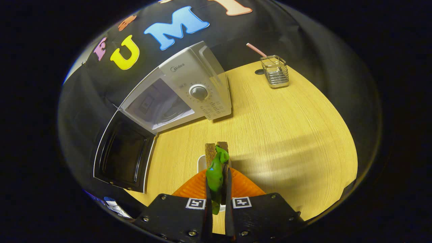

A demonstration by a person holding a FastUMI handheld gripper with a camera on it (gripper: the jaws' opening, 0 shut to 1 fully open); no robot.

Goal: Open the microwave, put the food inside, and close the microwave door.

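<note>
Gripper view: the gripper (pixel 218 189) is clenched on the sandwich (pixel 216 168), both fingers pressing its bread slices and green lettuce edge-on, above an orange plate (pixel 243 185). Beyond lies wooden table (pixel 287 135), then the microwave (pixel 189 91), its door (pixel 123 157) swung open. I'd carry it level toward the cavity (pixel 158 104), clearing the door edge. A wire holder (pixel 275 71) stands far off.

White microwave (pixel 189 89), green food (pixel 216 172), orange ribbed plate (pixel 243 185), pale wood-grain table (pixel 287 135).
</note>
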